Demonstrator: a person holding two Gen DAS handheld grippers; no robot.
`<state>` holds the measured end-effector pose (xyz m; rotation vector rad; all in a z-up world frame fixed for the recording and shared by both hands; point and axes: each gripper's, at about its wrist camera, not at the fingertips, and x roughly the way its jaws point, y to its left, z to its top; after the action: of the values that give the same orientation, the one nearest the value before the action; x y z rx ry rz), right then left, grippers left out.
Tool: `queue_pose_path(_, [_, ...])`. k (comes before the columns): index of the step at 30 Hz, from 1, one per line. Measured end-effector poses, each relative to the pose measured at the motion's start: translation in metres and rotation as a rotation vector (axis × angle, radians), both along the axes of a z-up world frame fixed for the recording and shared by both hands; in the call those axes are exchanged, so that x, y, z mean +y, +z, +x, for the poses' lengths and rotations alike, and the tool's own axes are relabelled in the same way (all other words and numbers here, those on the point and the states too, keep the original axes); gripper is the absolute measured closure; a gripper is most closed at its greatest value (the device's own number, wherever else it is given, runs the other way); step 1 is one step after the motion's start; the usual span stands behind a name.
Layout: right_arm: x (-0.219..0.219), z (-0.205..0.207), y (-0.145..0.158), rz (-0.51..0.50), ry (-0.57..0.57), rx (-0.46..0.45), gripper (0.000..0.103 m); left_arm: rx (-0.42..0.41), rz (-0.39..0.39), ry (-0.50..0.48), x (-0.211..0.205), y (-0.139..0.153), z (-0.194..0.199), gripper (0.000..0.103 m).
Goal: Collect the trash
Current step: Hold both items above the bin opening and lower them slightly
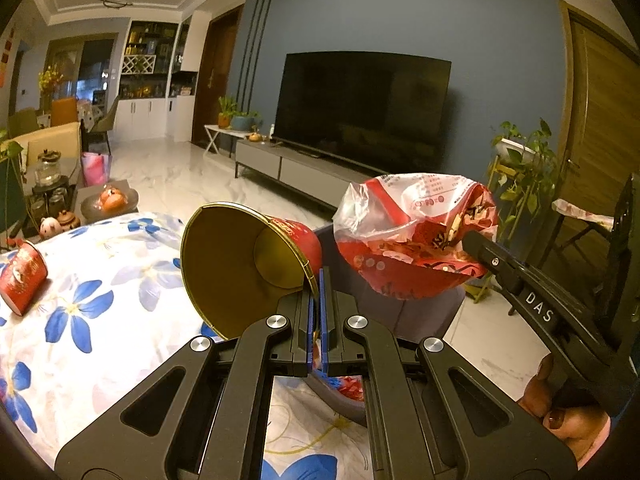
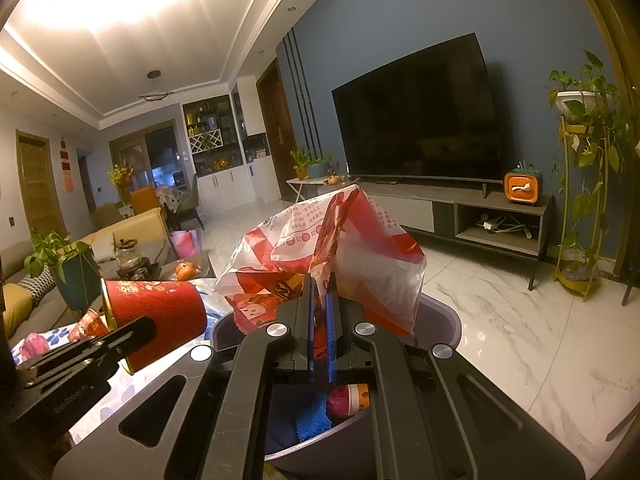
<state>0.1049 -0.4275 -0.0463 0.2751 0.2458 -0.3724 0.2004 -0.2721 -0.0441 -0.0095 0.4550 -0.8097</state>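
Note:
My left gripper (image 1: pixel 319 284) is shut on the rim of a red paper cup (image 1: pixel 240 264) with a gold inside, held on its side above the flowered cloth (image 1: pixel 100 300). To its right, my right gripper (image 1: pixel 470 240) is shut on a crumpled red and clear plastic bag (image 1: pixel 412 236). In the right wrist view the bag (image 2: pixel 340 248) hangs from my right gripper (image 2: pixel 320 292) over a grey bin (image 2: pixel 444 312) that has a blue cloth and other scraps in it. The cup (image 2: pixel 160 312) and left gripper (image 2: pixel 132 330) are at the left. A second red cup (image 1: pixel 22 276) lies on the cloth.
A TV (image 2: pixel 420 120) on a low stand (image 2: pixel 480 216) fills the far wall, with a plant stand (image 2: pixel 580 200) to its right. Marble floor (image 2: pixel 520 320) lies beyond the bin. A side table with oranges (image 1: pixel 112 200) and a tea set (image 1: pixel 48 176) is at the left.

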Motion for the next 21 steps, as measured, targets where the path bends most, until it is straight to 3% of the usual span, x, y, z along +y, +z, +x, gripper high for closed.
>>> queue_pose_path(21, [-0.001, 0.019, -0.013, -0.003, 0.006, 0.036, 0.097, 0.081, -0.007, -0.048, -0.026, -0.020, 0.024, 0.102])
